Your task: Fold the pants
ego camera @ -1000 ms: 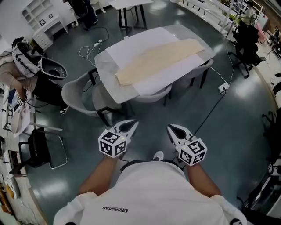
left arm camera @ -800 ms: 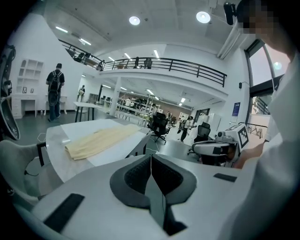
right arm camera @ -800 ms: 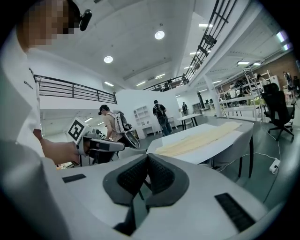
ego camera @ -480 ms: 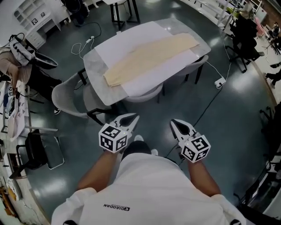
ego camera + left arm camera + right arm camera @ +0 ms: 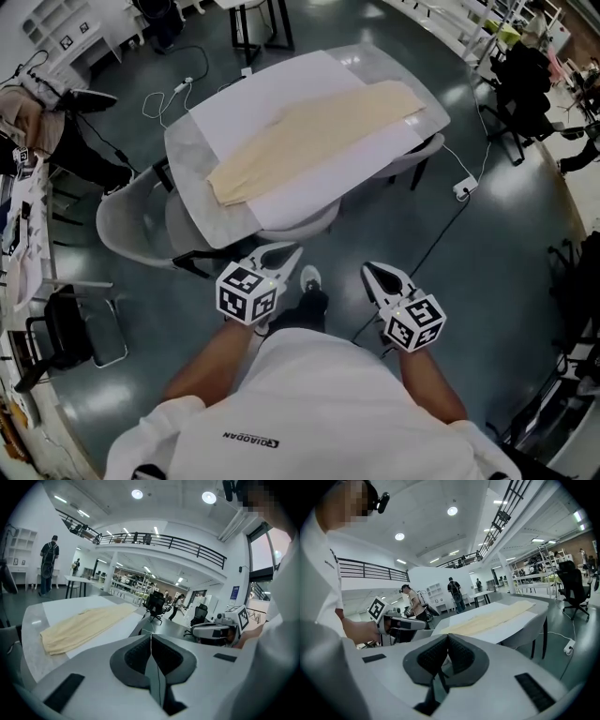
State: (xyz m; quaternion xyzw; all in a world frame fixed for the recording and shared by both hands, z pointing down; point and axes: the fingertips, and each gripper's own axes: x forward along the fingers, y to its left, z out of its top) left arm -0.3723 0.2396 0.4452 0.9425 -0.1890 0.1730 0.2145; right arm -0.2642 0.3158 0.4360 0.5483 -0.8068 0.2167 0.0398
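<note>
Cream-coloured pants (image 5: 300, 131) lie folded lengthwise on a white sheet on the grey table (image 5: 187, 150), also seen as pants (image 5: 84, 623) and pants (image 5: 492, 616) from the gripper views. My left gripper (image 5: 293, 251) hangs in front of my body, short of the table's near edge, with its jaws shut and nothing in them. Beside it my right gripper (image 5: 368, 269) also stands shut and empty. Both point toward the table. The right gripper (image 5: 220, 627) shows in the left gripper view, and the left gripper (image 5: 401, 623) in the right gripper view.
Grey chairs (image 5: 127, 220) are tucked at the table's near side, another chair (image 5: 427, 150) at the right. A cable and power strip (image 5: 461, 187) lie on the floor at right. A person (image 5: 37, 103) sits at far left by a desk. Office chairs (image 5: 525, 75) stand at far right.
I have walked closer to the table; it and the pants have shifted nearer and leftward in the head view. Both grippers stay shut and held out in front of me.
</note>
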